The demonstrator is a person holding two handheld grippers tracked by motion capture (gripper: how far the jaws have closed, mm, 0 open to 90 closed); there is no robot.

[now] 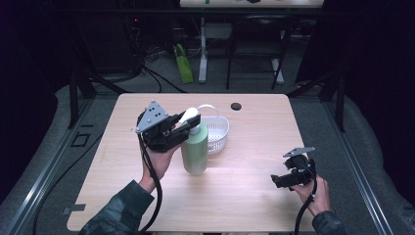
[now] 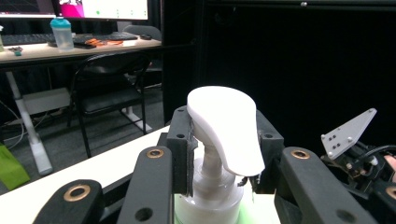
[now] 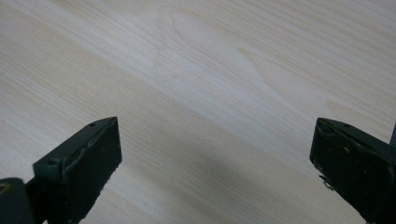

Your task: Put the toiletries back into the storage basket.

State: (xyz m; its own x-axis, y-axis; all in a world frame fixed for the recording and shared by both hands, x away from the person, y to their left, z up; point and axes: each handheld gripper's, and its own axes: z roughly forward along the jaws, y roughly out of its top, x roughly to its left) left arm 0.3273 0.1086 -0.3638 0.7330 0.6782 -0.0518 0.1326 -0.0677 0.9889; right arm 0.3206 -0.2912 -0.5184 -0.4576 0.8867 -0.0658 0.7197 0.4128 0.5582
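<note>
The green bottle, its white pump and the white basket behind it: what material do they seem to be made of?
Green bottle: probably plastic, smooth, soft sheen, slightly translucent. White pump: moulded plastic, matte, rounded edges. White basket: likely plastic, with a perforated wall and thin hoop handle. Table: light wood grain, perhaps laminate.

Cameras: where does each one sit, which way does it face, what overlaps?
High view: above the table, facing forward-down; forearms, left gripper, right gripper.
Left gripper view: on the left gripper, level, at the pump bottle.
Right gripper view: on the right gripper, facing bare tabletop.
Shared: bottle, high and left.
</note>
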